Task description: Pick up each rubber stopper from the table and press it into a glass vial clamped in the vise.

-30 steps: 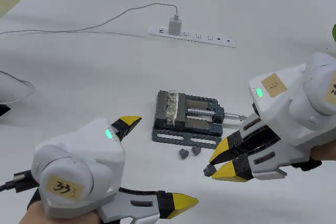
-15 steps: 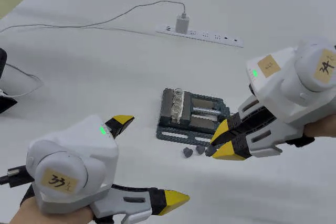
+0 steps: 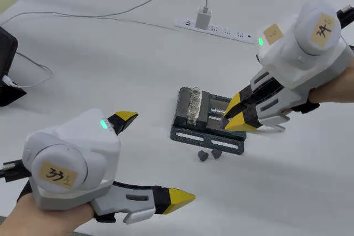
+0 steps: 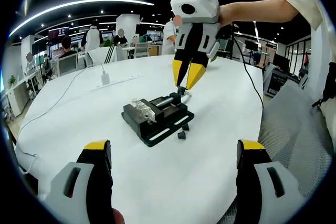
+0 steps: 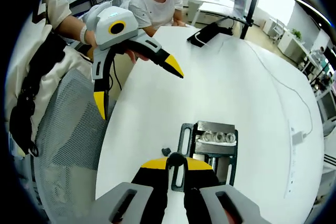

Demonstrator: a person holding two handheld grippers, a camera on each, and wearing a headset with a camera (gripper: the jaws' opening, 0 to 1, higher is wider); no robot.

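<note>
A light, squashy rubber stopper, likely best gripped by its wider head, is pinched in the right tongs near fragile glass vials clamped in the vise; two stoppers are seen on the worktop, left tongs spread wide.

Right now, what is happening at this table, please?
A person works with two handheld grippers. The right gripper holds a dark rubber stopper in shut jaws above the vise, close to the glass vials clamped in it. The left gripper hovers open to the side, holding nothing. Two more stoppers lie on the table beside the vise.
</note>
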